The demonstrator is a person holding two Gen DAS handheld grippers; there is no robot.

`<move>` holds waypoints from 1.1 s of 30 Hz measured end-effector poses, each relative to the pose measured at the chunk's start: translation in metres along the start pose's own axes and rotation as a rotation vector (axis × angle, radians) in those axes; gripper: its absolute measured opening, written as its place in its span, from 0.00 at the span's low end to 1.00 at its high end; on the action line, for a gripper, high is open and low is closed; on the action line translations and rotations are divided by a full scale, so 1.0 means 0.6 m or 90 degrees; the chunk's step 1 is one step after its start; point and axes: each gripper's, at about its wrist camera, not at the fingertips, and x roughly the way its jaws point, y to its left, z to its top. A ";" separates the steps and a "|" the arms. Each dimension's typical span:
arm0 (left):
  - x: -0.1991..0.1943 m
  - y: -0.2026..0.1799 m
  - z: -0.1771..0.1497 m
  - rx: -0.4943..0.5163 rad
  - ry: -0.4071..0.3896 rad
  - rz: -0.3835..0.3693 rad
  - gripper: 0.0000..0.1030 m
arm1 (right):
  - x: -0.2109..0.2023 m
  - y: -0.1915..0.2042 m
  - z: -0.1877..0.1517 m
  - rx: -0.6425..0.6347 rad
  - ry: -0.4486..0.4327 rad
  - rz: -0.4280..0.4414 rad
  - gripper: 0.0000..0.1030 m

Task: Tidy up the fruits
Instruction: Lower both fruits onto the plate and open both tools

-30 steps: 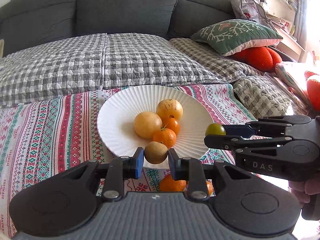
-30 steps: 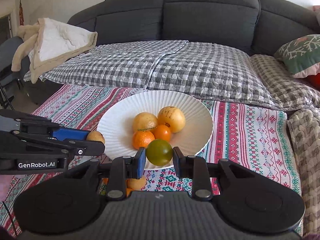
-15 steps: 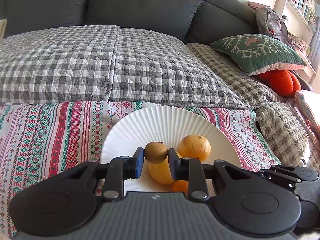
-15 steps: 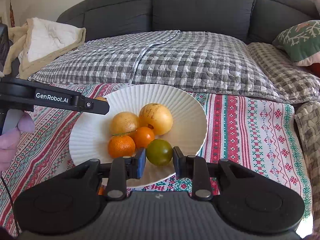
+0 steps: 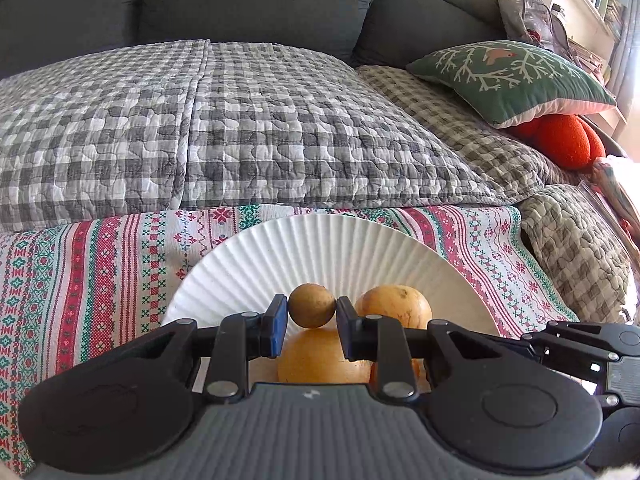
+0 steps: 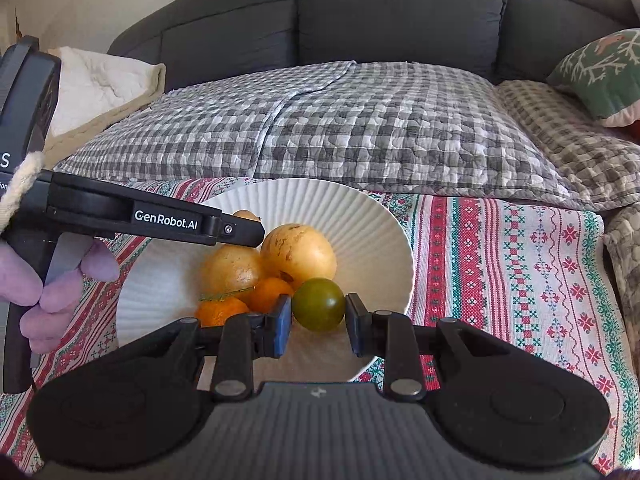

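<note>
The left gripper (image 5: 312, 322) and right gripper (image 6: 318, 322) sit low in frame, fingers clamped; a gloved hand (image 6: 44, 280) grips the left handle.

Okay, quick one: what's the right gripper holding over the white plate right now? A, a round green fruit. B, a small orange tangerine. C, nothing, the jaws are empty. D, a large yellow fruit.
A: in the right wrist view the right gripper has its pads pressed on both sides of a round green fruit, held over the near part of the white plate.
</note>
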 end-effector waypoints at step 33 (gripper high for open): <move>-0.046 -0.007 -0.017 0.020 -0.009 0.025 0.38 | -0.032 -0.009 0.001 0.017 -0.014 -0.010 0.46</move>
